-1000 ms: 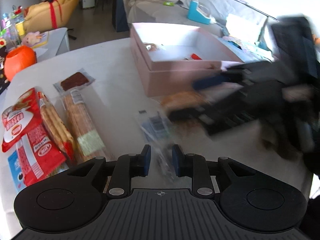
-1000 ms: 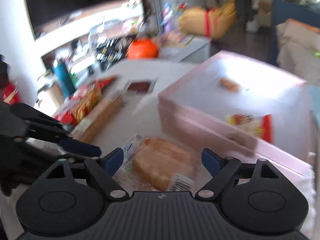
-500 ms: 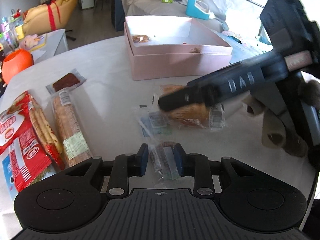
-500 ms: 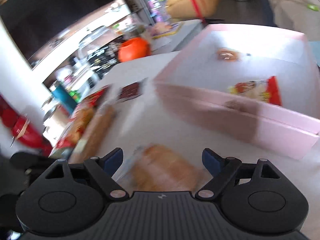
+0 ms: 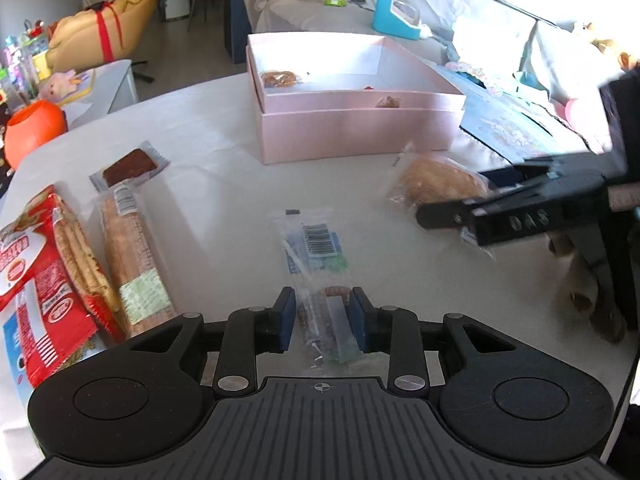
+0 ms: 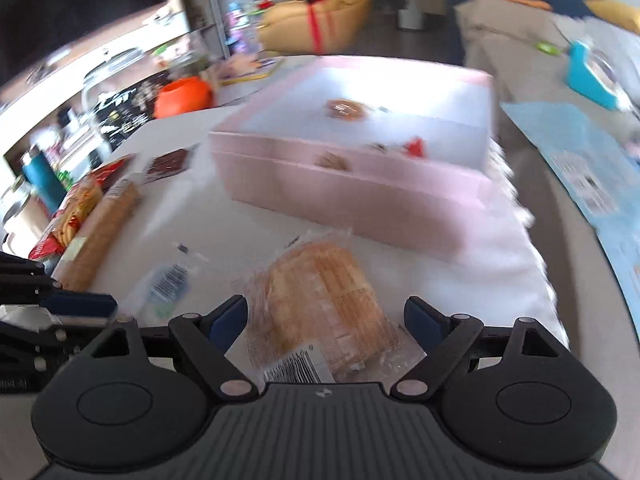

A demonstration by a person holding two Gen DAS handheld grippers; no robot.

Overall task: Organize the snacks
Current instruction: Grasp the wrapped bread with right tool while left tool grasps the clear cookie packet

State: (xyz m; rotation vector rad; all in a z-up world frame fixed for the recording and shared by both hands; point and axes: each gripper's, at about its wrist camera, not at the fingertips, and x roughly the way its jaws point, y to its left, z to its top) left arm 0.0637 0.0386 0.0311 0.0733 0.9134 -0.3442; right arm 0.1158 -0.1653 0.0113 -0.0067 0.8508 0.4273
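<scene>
- Left gripper (image 5: 322, 318): jaws narrow, pads flanking the near end of a clear-wrapped snack bar (image 5: 316, 268) flat on the tabletop (image 5: 224, 184); pressing or just beside it, cannot tell.
- Right gripper (image 6: 326, 322): jaws spread wide and released around a wrapped bread slice (image 6: 324, 300), pads apart from the wrapper.
- Beyond both: open pink box (image 5: 352, 132), a few small snacks inside.
- Along the left edge: long biscuit pack (image 5: 128, 260), red wafer packs (image 5: 48, 280), dark square snack (image 5: 129, 166).
- Off the tabletop, far left: orange pumpkin-like bowl (image 5: 34, 122).
- Right of box: blue printed sheet (image 6: 580, 160).
</scene>
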